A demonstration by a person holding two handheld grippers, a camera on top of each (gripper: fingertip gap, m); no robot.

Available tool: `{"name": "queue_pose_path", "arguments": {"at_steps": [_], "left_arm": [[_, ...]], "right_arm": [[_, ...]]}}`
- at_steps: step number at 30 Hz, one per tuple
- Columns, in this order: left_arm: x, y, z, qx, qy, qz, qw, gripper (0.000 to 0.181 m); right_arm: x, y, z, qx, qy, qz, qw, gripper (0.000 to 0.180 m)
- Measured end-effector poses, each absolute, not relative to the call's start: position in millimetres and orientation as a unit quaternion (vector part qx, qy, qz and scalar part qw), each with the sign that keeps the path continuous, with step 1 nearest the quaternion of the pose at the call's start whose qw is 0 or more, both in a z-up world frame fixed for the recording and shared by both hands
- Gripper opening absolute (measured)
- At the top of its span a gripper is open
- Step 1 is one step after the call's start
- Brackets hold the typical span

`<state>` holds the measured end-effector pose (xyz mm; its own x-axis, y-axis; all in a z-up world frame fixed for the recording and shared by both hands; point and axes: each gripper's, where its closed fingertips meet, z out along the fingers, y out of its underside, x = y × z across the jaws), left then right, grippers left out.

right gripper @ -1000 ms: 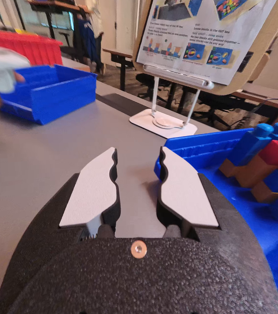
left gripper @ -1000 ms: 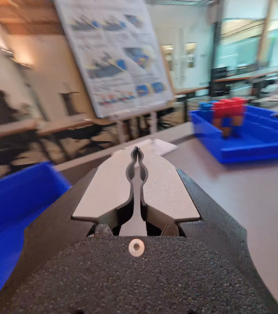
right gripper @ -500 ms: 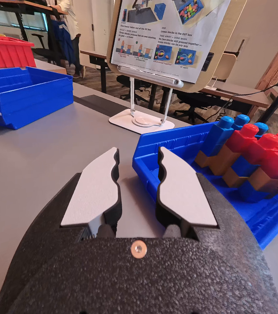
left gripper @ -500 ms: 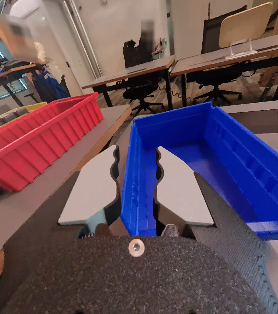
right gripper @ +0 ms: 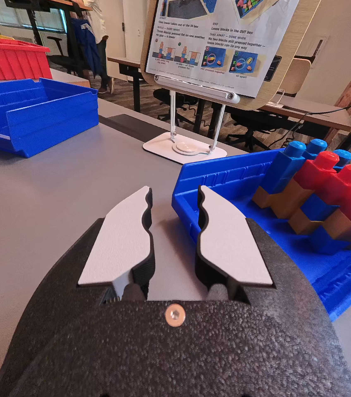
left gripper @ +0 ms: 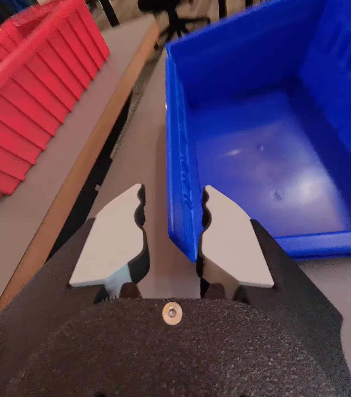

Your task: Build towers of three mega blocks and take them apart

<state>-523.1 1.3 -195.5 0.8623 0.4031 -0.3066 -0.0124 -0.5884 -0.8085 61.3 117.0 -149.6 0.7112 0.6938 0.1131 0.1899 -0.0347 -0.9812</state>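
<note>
In the left wrist view my left gripper (left gripper: 173, 191) is open and empty, tilted down over the near left corner of an empty blue bin (left gripper: 277, 150). In the right wrist view my right gripper (right gripper: 174, 191) is open and empty above the grey table (right gripper: 52, 193), just left of a second blue bin (right gripper: 224, 178). That bin holds several towers of mega blocks (right gripper: 320, 193) in blue, red and brown, leaning together at its right. The empty blue bin also shows in the right wrist view (right gripper: 41, 120) at the far left.
A red ribbed bin (left gripper: 30, 86) stands on the neighbouring table to the left, also in the right wrist view (right gripper: 9, 62). A gap separates the two tables (left gripper: 105, 161). An instruction board on a white stand (right gripper: 191, 148) sits at the table's back. A person (right gripper: 93, 43) stands far behind.
My left gripper opened from shut, swung left from the board to the empty blue bin, then tilted down closer over its corner. My right gripper stayed open and shifted slightly towards the block bin.
</note>
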Motion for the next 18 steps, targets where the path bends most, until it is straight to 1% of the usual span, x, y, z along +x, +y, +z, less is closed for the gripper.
{"name": "queue_pose_path", "arguments": {"at_steps": [2, 3, 5, 8, 10, 13, 15, 17, 18], "left_arm": [[-521.4, 0.5, -214.4, -0.881, -0.094, 0.218, 0.408, 0.024], [-520.9, -0.2, -216.0, -0.883, -0.084, 0.216, 0.409, 0.017], [-508.8, -0.2, -215.4, -0.892, -0.088, 0.158, 0.415, 0.010], [-492.1, -0.2, -215.7, -0.903, -0.058, 0.148, 0.399, 0.011], [-469.7, 4.4, -216.0, -0.910, -0.033, 0.114, 0.398, 0.011], [-436.2, 12.0, -217.3, -0.914, -0.003, 0.113, 0.391, 0.012], [-402.6, 20.6, -217.8, -0.915, 0.025, 0.088, 0.394, 0.013], [-371.2, 29.5, -217.6, -0.912, 0.048, 0.075, 0.399, 0.014], [-356.9, 34.3, -217.6, -0.910, 0.055, 0.068, 0.405, 0.013]], "right_arm": [[63.7, 117.3, -149.4, -0.689, -0.318, 0.202, 0.619, 0.039], [65.0, 117.5, -149.5, -0.690, -0.317, 0.201, 0.619, 0.039], [67.4, 118.4, -148.9, -0.690, -0.312, 0.201, 0.621, 0.038], [73.6, 121.6, -146.4, -0.690, -0.305, 0.189, 0.628, 0.037], [82.0, 124.9, -143.4, -0.691, -0.294, 0.178, 0.636, 0.037], [105.0, 133.0, -140.6, -0.698, -0.264, 0.152, 0.648, 0.037], [129.4, 140.9, -140.9, -0.708, -0.237, 0.114, 0.656, 0.038], [160.6, 149.7, -142.9, -0.719, -0.209, 0.048, 0.662, 0.039], [174.9, 153.0, -145.4, -0.726, -0.197, 0.019, 0.659, 0.043]]}}
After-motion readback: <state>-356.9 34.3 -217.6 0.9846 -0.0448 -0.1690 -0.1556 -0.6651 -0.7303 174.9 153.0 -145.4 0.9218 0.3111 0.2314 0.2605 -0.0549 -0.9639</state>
